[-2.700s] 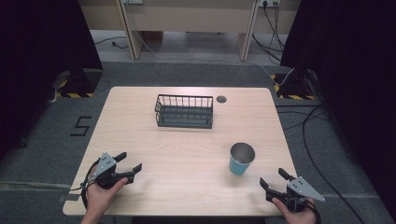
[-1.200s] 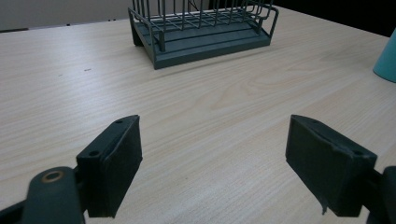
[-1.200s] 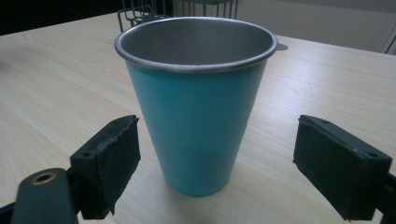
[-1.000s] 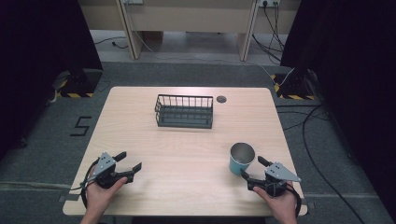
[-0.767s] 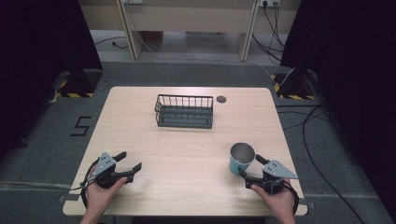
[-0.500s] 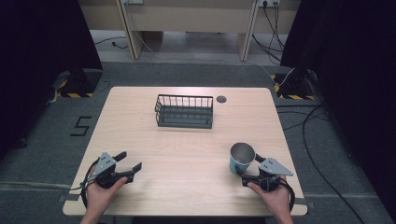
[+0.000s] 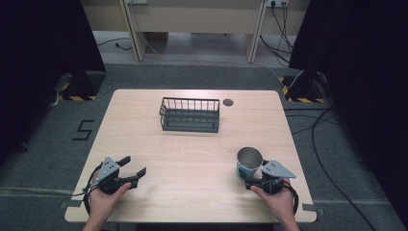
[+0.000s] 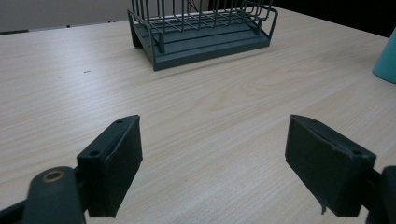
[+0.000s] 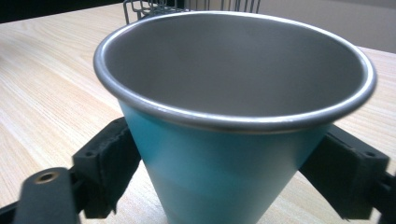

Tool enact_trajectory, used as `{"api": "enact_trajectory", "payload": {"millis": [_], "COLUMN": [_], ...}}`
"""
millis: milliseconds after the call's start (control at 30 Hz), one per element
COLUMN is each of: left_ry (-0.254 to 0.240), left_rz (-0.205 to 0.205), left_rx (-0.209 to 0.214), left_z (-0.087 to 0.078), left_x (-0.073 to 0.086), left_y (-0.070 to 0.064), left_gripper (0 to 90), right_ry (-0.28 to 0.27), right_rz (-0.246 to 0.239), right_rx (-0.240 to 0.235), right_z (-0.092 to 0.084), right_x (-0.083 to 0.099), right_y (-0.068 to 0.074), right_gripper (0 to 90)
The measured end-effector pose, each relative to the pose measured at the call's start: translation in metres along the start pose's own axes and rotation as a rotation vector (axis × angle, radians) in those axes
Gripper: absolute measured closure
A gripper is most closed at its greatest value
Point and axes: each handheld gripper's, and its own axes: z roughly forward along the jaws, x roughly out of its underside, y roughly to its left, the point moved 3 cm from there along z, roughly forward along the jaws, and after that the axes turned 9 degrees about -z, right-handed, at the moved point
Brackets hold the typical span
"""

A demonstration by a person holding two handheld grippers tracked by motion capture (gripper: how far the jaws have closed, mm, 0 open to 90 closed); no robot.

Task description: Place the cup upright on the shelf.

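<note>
Teal cup (image 7: 249, 163) upright on counter (image 7: 192, 159), well in front of wire rack (image 7: 190, 114), between spread jaws of right gripper (image 7: 246, 179), not yet clamped; left gripper (image 7: 137, 169) spread, empty, farther off

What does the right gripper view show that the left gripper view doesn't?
Right gripper view: the cup close up, its steel inside and blue wall, standing between open jaws. Left gripper view: open jaws over bare table, with most of the rack ahead and a sliver of cup at the edge. Shared: wooden table, rack, cup, two black jaws.
</note>
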Motion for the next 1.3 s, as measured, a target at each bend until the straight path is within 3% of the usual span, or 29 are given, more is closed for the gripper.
{"api": "enact_trajectory", "payload": {"millis": [333,633,1300], "left_ry": [-0.001,-0.002,-0.004], "left_rz": [0.001,0.0,-0.001], "left_rx": [0.002,0.002,0.004], "left_z": [0.0,0.0,0.0], "left_x": [0.0,0.0,0.0], "left_y": [0.0,0.0,0.0], "left_gripper": [18.3,18.3,18.4], "right_ry": [-0.012,-0.053,-0.1], "right_rz": [-0.014,-0.014,-0.023], "right_rx": [-0.006,-0.015,0.024], "right_z": [0.0,-0.001,0.005], "right_x": [-0.003,-0.017,-0.041], "right_y": [0.002,0.003,-0.001], "right_gripper": [18.3,18.4,18.4]}}
